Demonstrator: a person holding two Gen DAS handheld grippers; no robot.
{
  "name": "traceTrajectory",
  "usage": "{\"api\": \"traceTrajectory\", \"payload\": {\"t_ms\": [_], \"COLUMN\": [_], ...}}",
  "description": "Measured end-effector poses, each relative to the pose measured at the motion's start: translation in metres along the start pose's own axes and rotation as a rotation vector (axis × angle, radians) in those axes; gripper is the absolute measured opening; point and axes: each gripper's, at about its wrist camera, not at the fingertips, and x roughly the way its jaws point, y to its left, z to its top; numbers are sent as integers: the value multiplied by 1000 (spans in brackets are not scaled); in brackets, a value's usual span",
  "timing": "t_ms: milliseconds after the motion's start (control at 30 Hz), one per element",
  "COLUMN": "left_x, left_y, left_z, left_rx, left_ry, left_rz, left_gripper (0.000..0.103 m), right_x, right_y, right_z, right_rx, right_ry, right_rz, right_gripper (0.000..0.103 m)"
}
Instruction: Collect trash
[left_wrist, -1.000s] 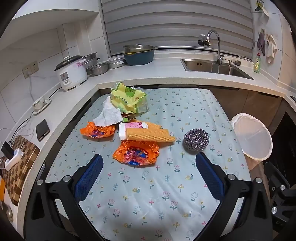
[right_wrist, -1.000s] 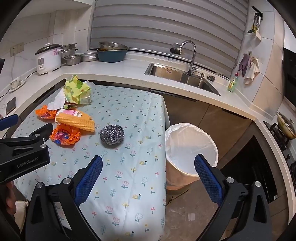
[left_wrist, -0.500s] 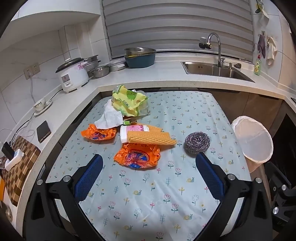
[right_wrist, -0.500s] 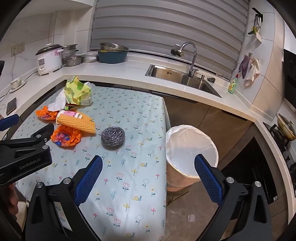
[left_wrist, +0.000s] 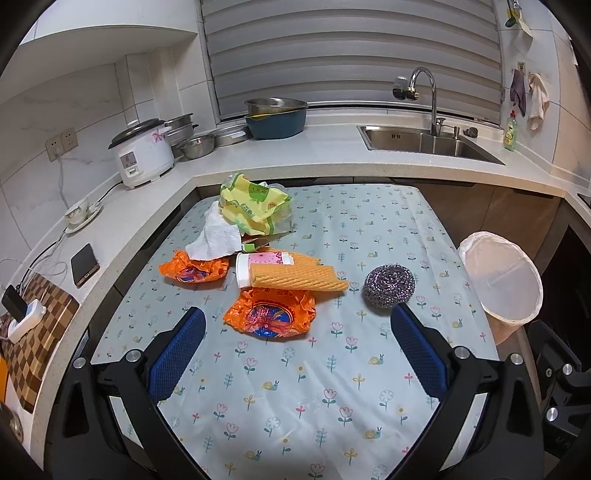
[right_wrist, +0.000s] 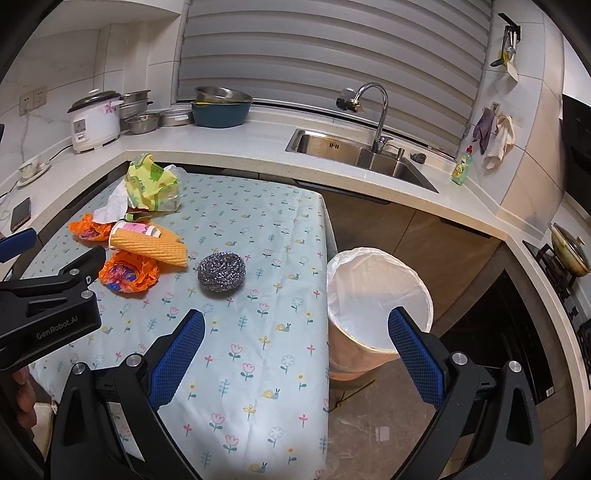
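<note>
**A:** As far as the two wrist views show, what has been collected?

**B:** Nothing yet, by the look of it. All the trash lies on the floral tablecloth (left_wrist: 295, 387). Just ahead of the left gripper (left_wrist: 297, 345) sits a crumpled orange wrapper (left_wrist: 271, 313). Beyond it lie a ridged yellow sleeve (left_wrist: 297, 277) resting against a pink-and-white paper cup (left_wrist: 255, 264), a second orange wrapper (left_wrist: 192, 268) ahead and to the left, a white tissue (left_wrist: 216, 242) and, farthest off, a yellow-green bag (left_wrist: 251, 205). A steel scouring ball (left_wrist: 388, 285) sits ahead near the right finger.

**A:** And the grippers?

**B:** The left gripper's jaws are spread wide with nothing between them. The right gripper (right_wrist: 295, 347) is equally wide and empty, hovering over the table's edge.

**A:** Where does the trash go?

**B:** Into a bin with a white liner (right_wrist: 376, 295), standing off the table directly ahead of the right gripper's right finger. What shows of its inside looks empty. Every piece seems left to move.
</note>
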Motion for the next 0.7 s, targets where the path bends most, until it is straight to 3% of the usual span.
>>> {"api": "traceTrajectory", "payload": {"t_ms": [700], "left_x": [-2], "left_y": [-4], "left_z": [2], "left_rx": [2], "left_ry": [2], "left_rz": [-9], "left_gripper": [96], "right_x": [-2], "right_y": [-1], "right_z": [-1], "right_rx": [0], "right_ry": [-6], "right_rz": [2], "right_gripper": [96]}}
